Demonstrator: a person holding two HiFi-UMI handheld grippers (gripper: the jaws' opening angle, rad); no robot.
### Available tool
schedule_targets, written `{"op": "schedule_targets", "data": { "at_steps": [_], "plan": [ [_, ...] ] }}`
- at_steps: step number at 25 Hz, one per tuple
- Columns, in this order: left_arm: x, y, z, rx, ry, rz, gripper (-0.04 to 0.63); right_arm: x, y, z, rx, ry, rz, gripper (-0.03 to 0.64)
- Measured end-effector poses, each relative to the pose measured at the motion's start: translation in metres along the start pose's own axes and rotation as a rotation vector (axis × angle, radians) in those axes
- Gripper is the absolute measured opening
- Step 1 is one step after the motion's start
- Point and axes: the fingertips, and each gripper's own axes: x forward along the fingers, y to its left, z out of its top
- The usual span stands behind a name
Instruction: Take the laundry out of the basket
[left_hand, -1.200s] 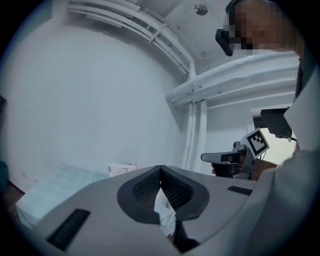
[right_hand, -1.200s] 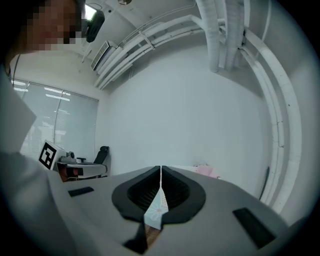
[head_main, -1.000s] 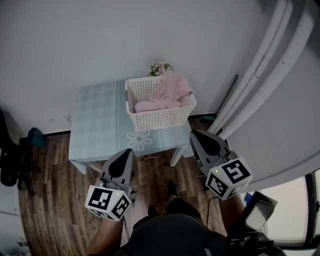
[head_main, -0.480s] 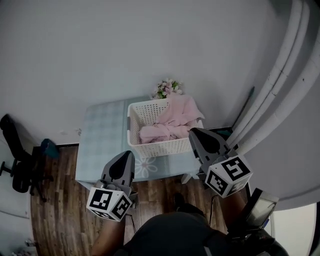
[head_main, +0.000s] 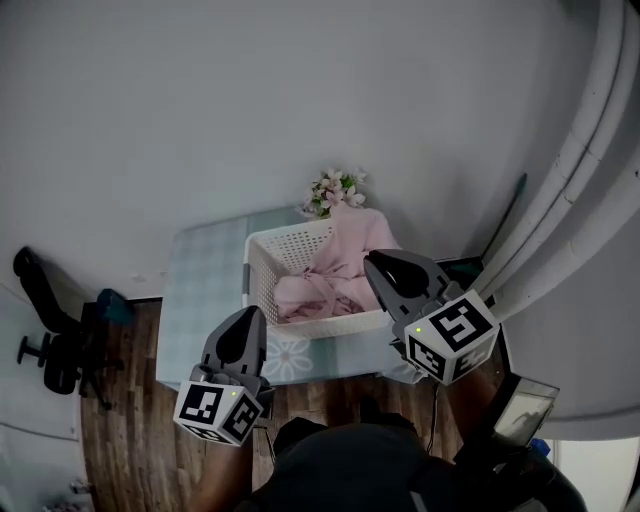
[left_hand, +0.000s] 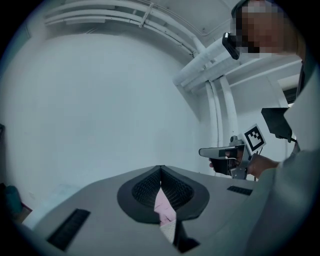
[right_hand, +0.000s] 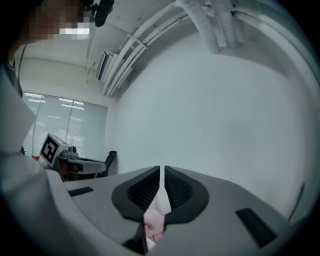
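A white mesh basket (head_main: 262, 288) stands on a pale blue table (head_main: 205, 290), and pink laundry (head_main: 335, 275) is heaped in it, spilling over the far right rim. In the head view both grippers are held up in front of me, short of the basket. My left gripper (head_main: 244, 314) is shut and empty, below the basket's front left corner. My right gripper (head_main: 374, 262) is shut too, and its tip overlaps the laundry's right side in this view. In each gripper view the jaws meet, left gripper (left_hand: 160, 168) and right gripper (right_hand: 162, 169), with pink laundry (left_hand: 163, 205) showing far off behind them.
Pink and white flowers (head_main: 335, 190) stand behind the basket against the grey wall. A black office chair (head_main: 50, 345) is on the wooden floor at the left. Pale curtains (head_main: 590, 200) hang at the right.
The table and basket have slid lower in the head view and look nearer. The right gripper now overlaps the basket's right side. Both grippers stay shut.
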Motion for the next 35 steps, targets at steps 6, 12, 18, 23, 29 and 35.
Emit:
{"op": "schedule_targets", "data": {
  "at_steps": [6,12,18,23,29,35],
  "plan": [
    [0.010,0.026,-0.003,-0.014,0.006,0.023,0.009,0.038,-0.006,-0.012,-0.003,0.055,0.037,0.023],
    [0.004,0.062,-0.002,-0.016,0.007,0.018,0.009,0.084,0.007,-0.030,-0.059,0.170,0.092,0.205],
    [-0.001,0.096,-0.004,-0.045,-0.008,0.039,0.009,0.133,0.042,-0.078,-0.284,0.406,0.318,0.444],
    [-0.006,0.109,-0.007,-0.043,0.002,0.056,0.009,0.154,0.041,-0.144,-0.383,0.646,0.442,0.495],
    [-0.009,0.123,-0.018,-0.064,0.028,0.098,0.009,0.163,0.037,-0.231,-0.438,0.903,0.565,0.508],
    [-0.010,0.132,-0.026,-0.073,0.046,0.138,0.009,0.172,0.025,-0.301,-0.479,1.059,0.626,0.525]
  ]
}}
